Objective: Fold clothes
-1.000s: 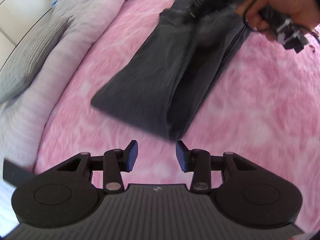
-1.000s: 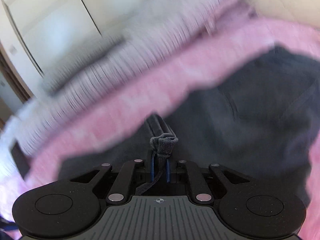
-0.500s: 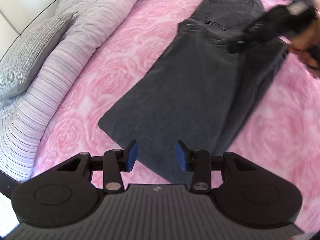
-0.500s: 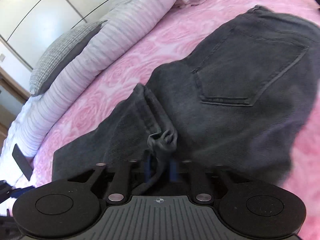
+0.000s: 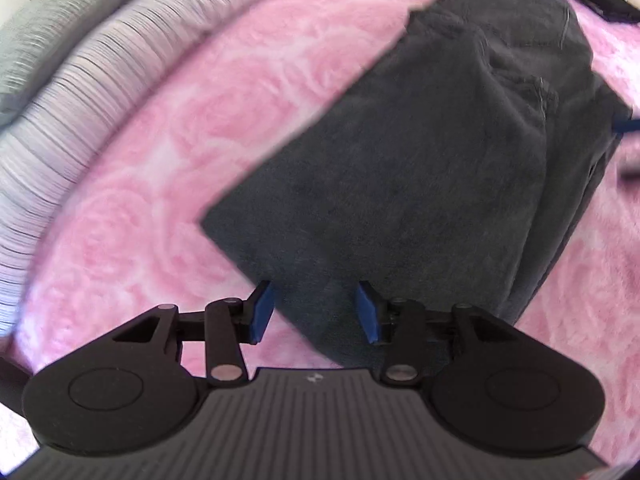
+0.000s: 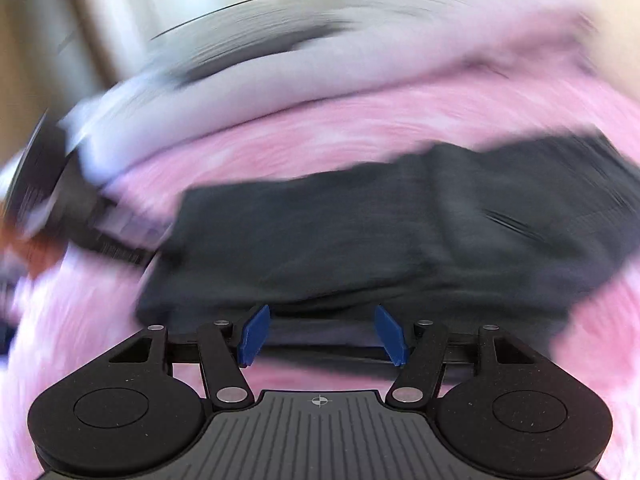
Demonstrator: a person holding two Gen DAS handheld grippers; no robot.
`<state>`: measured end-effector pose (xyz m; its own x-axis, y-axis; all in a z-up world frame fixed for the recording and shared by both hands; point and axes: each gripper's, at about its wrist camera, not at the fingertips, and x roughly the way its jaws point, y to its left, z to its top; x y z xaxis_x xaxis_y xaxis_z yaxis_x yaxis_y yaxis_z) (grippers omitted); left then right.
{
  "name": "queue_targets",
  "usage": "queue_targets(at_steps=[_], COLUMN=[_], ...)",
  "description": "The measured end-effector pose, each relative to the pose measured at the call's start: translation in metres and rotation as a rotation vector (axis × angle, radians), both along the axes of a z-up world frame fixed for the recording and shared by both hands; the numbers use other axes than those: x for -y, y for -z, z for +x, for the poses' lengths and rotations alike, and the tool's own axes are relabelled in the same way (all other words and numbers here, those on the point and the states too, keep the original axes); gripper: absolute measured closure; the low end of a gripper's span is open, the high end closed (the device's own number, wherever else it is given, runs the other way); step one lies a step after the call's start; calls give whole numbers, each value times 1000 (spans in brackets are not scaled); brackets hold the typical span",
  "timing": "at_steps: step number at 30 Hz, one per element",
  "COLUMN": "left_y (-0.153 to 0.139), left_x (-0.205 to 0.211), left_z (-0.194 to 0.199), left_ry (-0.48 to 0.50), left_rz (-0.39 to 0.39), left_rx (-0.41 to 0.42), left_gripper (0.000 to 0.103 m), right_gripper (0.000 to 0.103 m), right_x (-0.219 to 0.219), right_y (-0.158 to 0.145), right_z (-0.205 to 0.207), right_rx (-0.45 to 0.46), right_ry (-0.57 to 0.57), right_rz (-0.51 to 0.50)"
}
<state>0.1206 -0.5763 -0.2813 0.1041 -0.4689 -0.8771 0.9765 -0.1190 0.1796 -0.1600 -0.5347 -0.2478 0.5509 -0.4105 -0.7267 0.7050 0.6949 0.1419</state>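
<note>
Dark grey jeans [image 5: 420,168] lie folded lengthwise on the pink rose-patterned bedspread [image 5: 168,152]. My left gripper [image 5: 316,310] is open and empty, its blue pads just over the hem end of the legs. In the blurred right wrist view the jeans [image 6: 380,232] stretch across the middle. My right gripper [image 6: 323,334] is open and empty, right at their near edge. The blue tip of the right gripper [image 5: 626,125] shows at the right edge of the left wrist view.
A striped grey-and-white duvet [image 5: 72,92] is bunched along the left side of the bed, also seen in the right wrist view [image 6: 280,80]. Pale wardrobe doors [image 6: 120,8] stand behind it. My left gripper's dark body [image 6: 72,216] shows blurred at the left.
My right gripper has let go of the jeans' waistband and opened, swinging fast to their side. My left gripper has moved closer over the hem end, still open.
</note>
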Motion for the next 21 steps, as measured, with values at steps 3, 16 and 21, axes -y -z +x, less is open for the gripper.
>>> queue_targets(at_steps=[3, 16, 21], left_y=[-20, 27, 61], left_x=[-16, -70, -82], left_z=[25, 21, 11], left_ry=[15, 607, 969], left_rz=[-58, -94, -193], left_rx=[36, 475, 750], left_gripper=[63, 42, 40], right_gripper=[41, 41, 41], right_x=[-44, -100, -93], right_y=[6, 88, 88], right_z=[49, 174, 164], right_rx=[-82, -524, -489], right_ry=[-206, -595, -524], right_rz=[-142, -535, -517])
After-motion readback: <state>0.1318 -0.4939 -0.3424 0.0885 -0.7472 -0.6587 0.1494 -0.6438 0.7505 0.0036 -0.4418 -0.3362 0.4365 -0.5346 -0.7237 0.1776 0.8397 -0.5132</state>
